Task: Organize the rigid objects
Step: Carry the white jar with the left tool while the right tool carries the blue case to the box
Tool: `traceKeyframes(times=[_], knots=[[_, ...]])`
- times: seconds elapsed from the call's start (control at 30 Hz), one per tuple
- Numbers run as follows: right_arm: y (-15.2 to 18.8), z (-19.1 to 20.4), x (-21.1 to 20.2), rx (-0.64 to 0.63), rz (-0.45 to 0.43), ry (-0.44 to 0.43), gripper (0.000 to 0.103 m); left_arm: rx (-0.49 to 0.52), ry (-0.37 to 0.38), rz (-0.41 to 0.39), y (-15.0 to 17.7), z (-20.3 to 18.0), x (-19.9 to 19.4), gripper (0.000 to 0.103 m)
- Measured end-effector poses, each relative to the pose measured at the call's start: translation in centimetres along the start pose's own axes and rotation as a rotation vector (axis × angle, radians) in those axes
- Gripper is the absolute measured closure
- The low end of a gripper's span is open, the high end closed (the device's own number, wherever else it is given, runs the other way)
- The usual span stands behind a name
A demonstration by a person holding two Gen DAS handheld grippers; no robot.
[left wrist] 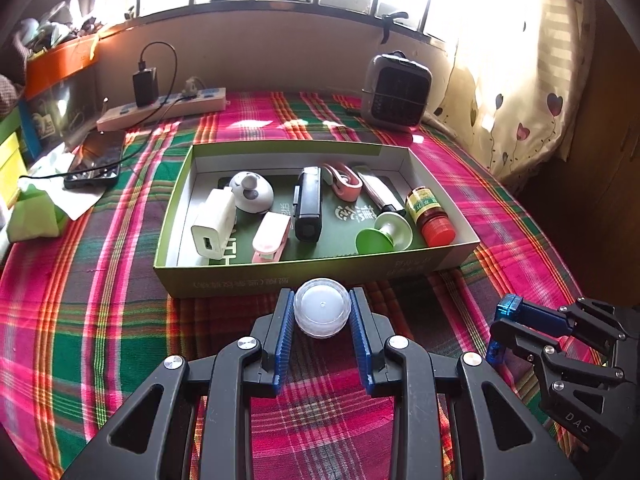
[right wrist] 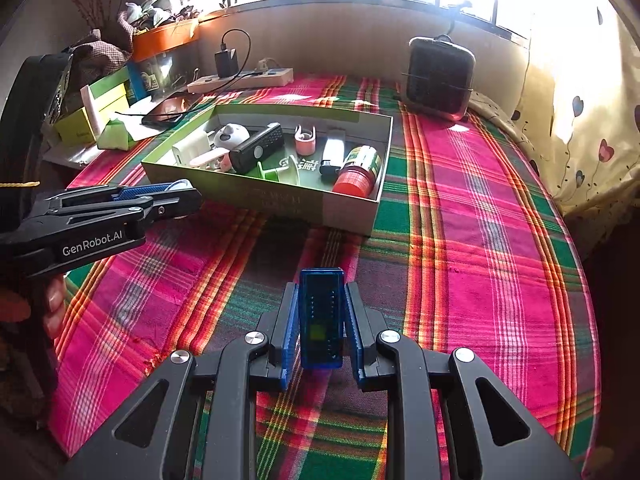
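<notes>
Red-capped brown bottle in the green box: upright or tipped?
Tipped. The red-capped brown bottle lies on its side on the floor of the green cardboard box, by its right wall, cap toward the near wall.

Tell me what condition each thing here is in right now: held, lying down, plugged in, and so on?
Left gripper: shut on the round clear jar.
Right gripper: shut on the blue translucent device.
Cardboard box: open, holding small items.
Red-capped bottle: lying on its side in the box.
Black charger: plugged into the power strip.
Phone: lying flat, cable attached.
</notes>
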State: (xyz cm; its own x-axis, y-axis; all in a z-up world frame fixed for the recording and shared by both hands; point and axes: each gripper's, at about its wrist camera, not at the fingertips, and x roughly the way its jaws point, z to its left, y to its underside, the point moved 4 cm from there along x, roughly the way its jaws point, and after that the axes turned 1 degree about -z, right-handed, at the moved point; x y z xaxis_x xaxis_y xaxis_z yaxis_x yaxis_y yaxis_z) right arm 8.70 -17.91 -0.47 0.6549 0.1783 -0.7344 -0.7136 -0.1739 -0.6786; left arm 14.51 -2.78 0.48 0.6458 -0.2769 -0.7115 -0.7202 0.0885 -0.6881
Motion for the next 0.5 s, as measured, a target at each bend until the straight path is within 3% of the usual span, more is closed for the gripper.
traceKeyframes(times=[0.5], knots=[[-3.6, 0.9, -1.0, -0.022, -0.052, -0.007, 0.080, 0.000, 0.003, -0.046, -3.5, 2.0, -1.6, 0.076]])
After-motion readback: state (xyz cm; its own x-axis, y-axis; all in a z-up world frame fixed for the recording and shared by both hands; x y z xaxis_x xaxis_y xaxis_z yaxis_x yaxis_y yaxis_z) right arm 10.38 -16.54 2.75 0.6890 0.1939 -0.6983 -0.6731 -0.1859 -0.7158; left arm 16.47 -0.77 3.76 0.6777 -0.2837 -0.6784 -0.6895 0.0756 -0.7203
